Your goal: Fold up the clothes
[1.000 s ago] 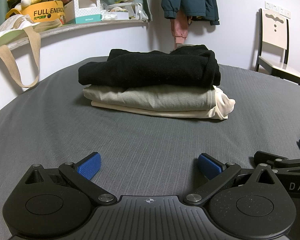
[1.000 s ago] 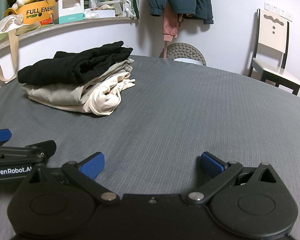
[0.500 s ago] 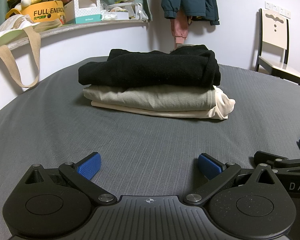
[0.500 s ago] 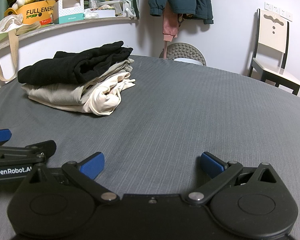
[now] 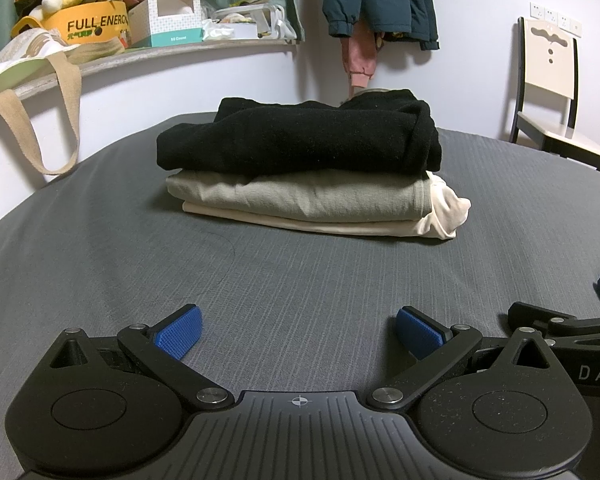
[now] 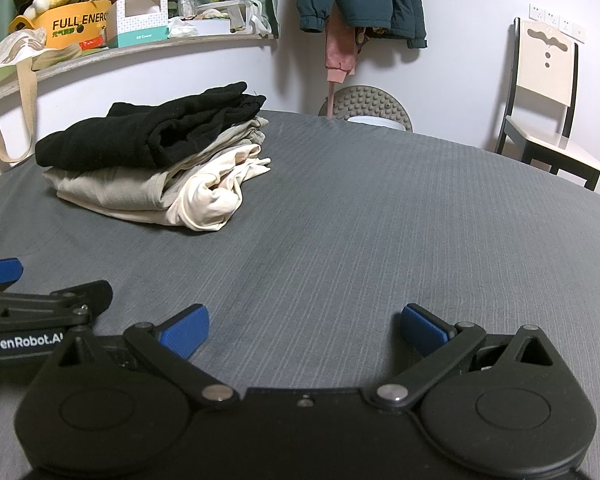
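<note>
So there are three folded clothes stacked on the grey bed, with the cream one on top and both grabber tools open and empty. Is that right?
Not quite. The top of the stack is the black garment; the cream garment lies at the bottom, under the grey-green one, as the left wrist view shows. The rest holds: left gripper and right gripper are open and empty.

3 folded garments stacked on bed.

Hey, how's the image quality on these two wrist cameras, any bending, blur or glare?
Left wrist view: strong fisheye, the shelf bows into an arc and the corners go black; the folded pile is sharp, with a soft shadow beneath. Right wrist view: same bending on the chair; even indoor light, no glare, nothing blurred.
</note>
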Tool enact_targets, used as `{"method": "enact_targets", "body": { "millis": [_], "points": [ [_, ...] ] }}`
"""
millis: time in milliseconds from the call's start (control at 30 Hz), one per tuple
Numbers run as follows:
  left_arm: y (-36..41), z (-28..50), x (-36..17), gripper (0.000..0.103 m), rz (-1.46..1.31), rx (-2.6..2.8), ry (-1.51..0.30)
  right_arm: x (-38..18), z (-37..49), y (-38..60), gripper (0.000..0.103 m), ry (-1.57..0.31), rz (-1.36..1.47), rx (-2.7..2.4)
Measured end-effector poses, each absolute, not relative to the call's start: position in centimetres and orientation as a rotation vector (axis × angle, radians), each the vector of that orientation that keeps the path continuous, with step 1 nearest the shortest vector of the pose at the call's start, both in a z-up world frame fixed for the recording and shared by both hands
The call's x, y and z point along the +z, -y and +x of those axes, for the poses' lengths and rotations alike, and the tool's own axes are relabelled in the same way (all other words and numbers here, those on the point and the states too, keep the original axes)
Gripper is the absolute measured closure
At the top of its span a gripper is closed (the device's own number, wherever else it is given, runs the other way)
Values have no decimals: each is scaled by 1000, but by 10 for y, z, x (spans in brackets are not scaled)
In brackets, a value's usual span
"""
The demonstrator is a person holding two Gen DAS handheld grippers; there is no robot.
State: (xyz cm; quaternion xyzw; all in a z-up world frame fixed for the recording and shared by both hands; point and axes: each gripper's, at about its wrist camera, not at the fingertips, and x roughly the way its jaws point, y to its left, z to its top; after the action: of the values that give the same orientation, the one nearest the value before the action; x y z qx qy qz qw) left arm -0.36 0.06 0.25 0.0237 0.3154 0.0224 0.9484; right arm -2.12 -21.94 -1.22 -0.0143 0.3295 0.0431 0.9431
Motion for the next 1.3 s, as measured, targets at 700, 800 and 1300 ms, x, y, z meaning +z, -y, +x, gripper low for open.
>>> {"method": "enact_targets", "body": {
  "millis": [700, 800, 1300],
  "points": [
    [1, -3, 3, 0, 51, 47, -641, -11, -20, 219, 0, -672, -28, 88],
    [0, -3, 3, 0, 47, 45, -641, -12, -21, 220, 0, -670, -27, 88],
    [-2, -3, 3, 0, 49, 46, -637, -12, -22, 220, 0, -664, -29, 88]
  ]
}}
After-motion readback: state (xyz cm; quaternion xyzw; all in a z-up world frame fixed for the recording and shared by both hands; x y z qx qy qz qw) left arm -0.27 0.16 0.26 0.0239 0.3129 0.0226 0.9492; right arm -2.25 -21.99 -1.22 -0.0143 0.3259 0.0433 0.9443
